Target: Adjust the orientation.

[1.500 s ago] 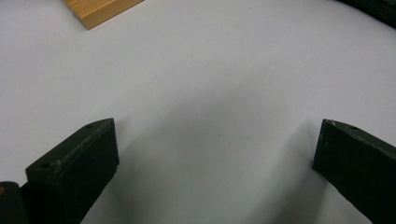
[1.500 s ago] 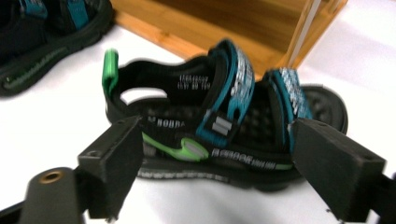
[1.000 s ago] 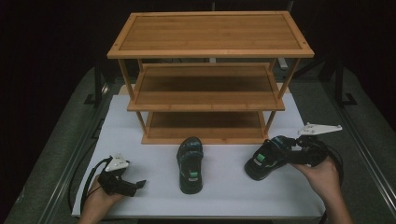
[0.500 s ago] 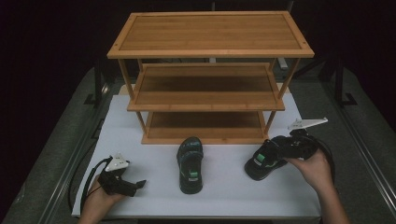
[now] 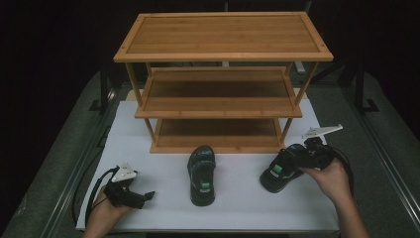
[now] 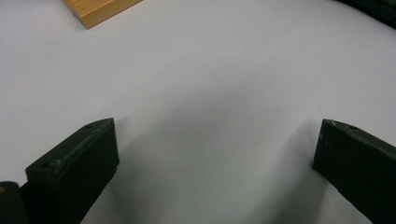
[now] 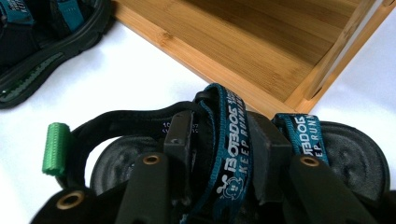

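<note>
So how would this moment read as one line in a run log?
right gripper: jaws just closing, now clamped on strap of right sandal | left gripper: open, idle on white mat | other sandal: before shelf

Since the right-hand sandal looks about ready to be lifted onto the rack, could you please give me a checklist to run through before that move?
1. Right gripper closed on the right sandal's blue strap: ok; its jaws have just been closing and the strap sits between them.
2. Right sandal still on the white mat, not yet lifted: ok.
3. Bottom shelf of the bamboo shoe rack free of objects: ok.
4. Other sandal lies apart from the held one, out of the path: ok.
5. Left gripper open over bare mat, away from both sandals: ok.
6. Grip firm enough to bear the sandal's weight: cannot tell.
</note>
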### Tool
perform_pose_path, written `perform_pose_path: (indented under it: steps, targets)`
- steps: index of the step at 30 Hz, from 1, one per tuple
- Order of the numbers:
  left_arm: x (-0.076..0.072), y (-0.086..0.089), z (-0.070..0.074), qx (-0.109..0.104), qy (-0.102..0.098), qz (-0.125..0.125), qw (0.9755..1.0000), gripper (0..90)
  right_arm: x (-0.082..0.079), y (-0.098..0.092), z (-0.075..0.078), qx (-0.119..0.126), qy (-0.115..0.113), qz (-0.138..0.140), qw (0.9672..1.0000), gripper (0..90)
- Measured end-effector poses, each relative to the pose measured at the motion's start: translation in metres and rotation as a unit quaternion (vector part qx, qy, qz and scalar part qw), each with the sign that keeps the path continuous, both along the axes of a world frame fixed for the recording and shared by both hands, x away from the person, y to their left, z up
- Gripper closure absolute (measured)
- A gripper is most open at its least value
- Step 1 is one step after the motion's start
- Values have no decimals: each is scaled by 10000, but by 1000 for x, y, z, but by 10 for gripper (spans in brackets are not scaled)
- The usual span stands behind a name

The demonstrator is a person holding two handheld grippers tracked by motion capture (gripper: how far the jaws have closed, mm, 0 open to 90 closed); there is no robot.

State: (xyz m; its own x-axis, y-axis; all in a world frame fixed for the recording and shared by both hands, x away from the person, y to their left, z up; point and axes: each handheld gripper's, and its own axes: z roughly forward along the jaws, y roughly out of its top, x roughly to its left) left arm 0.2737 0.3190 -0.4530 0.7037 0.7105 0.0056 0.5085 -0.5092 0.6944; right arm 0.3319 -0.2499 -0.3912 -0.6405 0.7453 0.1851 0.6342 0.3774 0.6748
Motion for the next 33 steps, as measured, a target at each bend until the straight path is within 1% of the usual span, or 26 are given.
perform_pose_path:
  steps: [8,17,21,22,24,27,28,29,30,31,33]
  targets:
    - [0,0,0,-1,2,-3,10000,0,0,1,1,-59,-19,31,10000,672]
    - [0,0,0,-2,5,-4,10000,0,-2,-1,3,-52,-10,134,9999,681]
    - [0,0,0,2,4,-6,10000,0,-5,-2,9,22,-65,206,9998,681]
    - [0,0,0,-1,3,-2,10000,0,-7,-3,14,79,-114,272,9995,681]
    - [0,0,0,5,6,-8,10000,0,-8,-2,15,99,-118,277,9995,681]
    - [0,0,0,5,5,-7,10000,0,-11,2,23,94,-197,423,9989,681]
    - [0,0,0,6,5,-7,10000,0,-12,6,29,84,-273,530,9982,680]
    - [0,0,0,6,5,-8,10000,0,-12,6,29,84,-273,530,9982,680]
    - [0,0,0,4,3,-6,10000,0,-13,10,33,94,-326,658,9973,680]
    - [0,0,0,4,3,-6,10000,0,-13,10,33,94,-326,658,9973,680]
    - [0,0,0,6,2,-7,10000,0,-13,15,36,108,-373,817,9959,680]
